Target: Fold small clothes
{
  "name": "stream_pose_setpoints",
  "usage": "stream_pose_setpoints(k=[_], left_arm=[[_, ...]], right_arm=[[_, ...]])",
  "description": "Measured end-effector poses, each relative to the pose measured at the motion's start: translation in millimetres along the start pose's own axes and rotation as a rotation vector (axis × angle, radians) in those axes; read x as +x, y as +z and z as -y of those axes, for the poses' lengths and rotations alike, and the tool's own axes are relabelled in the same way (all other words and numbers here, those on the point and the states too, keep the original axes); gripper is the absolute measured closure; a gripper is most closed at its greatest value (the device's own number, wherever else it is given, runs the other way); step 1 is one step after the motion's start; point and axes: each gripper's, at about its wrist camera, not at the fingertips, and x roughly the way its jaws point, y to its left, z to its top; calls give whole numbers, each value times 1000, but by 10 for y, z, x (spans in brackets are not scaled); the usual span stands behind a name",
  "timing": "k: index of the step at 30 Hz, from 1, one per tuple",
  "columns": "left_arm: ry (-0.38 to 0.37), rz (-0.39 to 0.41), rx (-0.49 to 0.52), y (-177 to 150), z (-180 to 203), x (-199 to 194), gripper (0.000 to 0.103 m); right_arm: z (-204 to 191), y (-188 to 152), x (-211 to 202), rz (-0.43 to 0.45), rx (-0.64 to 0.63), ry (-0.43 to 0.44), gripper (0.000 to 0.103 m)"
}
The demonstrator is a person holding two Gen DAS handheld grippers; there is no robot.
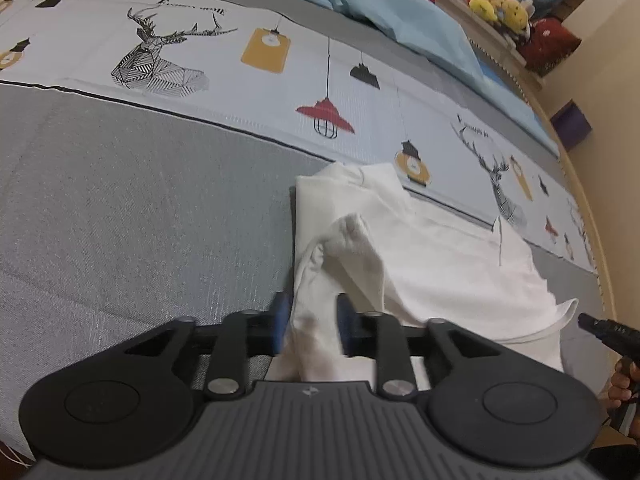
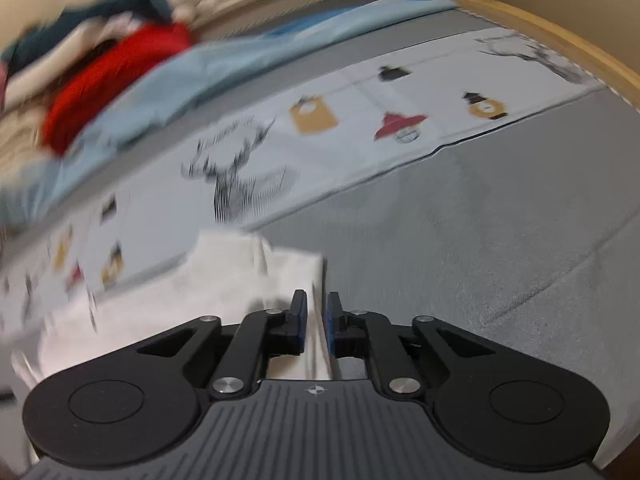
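Observation:
A small white garment lies on the bed, partly folded, its collar toward the patterned band. My left gripper is shut on a bunched white part of it, lifted off the sheet, with cloth between the blue pads. In the right wrist view, which is blurred, the same white garment lies ahead and left. My right gripper is shut on its right edge, a thin strip of white cloth between the pads. The right gripper also shows in the left wrist view at the far right.
The bed sheet is grey with a white band of deer and lamp prints. A light blue blanket and red cloth lie at the far side. Stuffed toys sit on a shelf. The bed's wooden edge curves at right.

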Motion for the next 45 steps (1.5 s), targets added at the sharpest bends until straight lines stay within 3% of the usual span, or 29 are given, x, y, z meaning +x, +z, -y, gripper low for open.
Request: stream_pose_setpoints(k=[2, 5, 12, 24, 25, 26, 27, 28, 29, 30, 36, 45], left_arm=[[13, -9, 10, 12, 30, 54, 69], [26, -14, 15, 45, 79, 147, 67], [64, -24, 35, 235, 224, 427, 65], [50, -16, 42, 470, 301, 689, 66], [50, -18, 52, 471, 307, 694, 73], [48, -15, 65, 473, 312, 686, 87], [53, -2, 77, 478, 315, 662, 91], [62, 22, 81, 491, 315, 620, 96], [65, 51, 73, 513, 300, 566, 98], [60, 84, 54, 538, 275, 506, 98], [73, 204, 18, 649, 284, 382, 98], [66, 299, -15, 844, 326, 436, 95]], right_arm=[[-55, -52, 113, -63, -64, -11, 87], [-165, -92, 195, -77, -153, -15, 78], [-278, -62, 470, -115, -210, -31, 74], [-391, 127, 728, -67, -223, 33, 74], [-399, 127, 740, -67, -230, 39, 74], [-405, 128, 751, -66, -239, 43, 74], [-411, 126, 753, -65, -244, 45, 75], [-409, 131, 757, -65, -246, 49, 85], [-406, 138, 750, -57, -247, 50, 95], [-403, 156, 722, -36, -245, 47, 96], [-240, 387, 428, 160, -63, 100, 97], [-361, 526, 530, 248, -27, 37, 97]])
